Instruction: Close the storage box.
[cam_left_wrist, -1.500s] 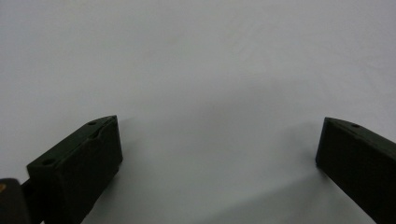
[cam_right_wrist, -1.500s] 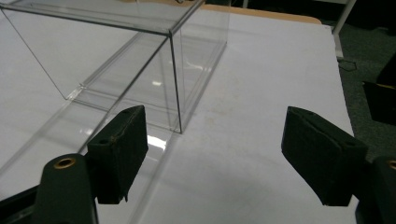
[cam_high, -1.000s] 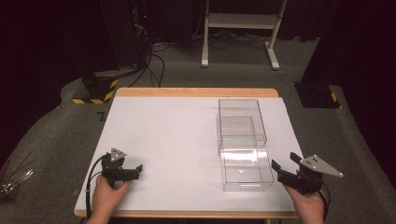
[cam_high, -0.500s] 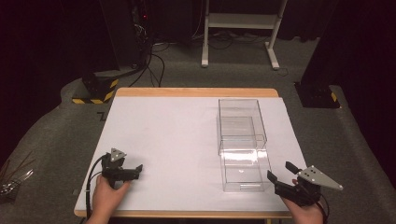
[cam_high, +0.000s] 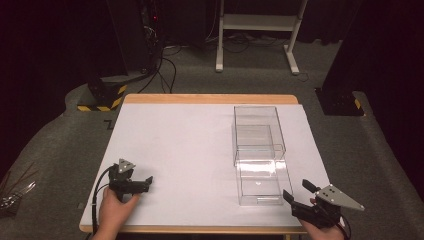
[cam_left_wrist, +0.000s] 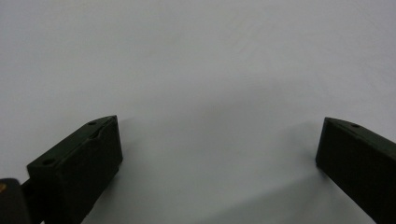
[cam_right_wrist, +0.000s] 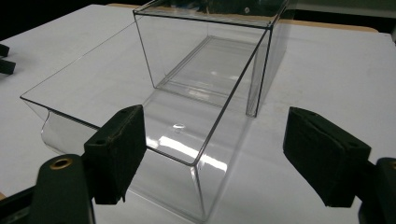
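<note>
R gripper (cam_high: 298, 196) open, near drawer (cam_high: 259, 182) corner

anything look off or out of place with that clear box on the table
The clear plastic box has its drawer pulled partway out toward the table's near edge, so it sits open. No cracks, spills or tilting show. The right gripper sits open beside the drawer's front corner; the left gripper rests open, far off.

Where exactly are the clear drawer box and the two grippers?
clear drawer box (cam_high: 260, 184): high view, pulled-out drawer's floor.
right gripper (cam_high: 296, 192): high view, between its open jaws.
left gripper (cam_left_wrist: 219, 154): left gripper view, gap between its jaws.
</note>
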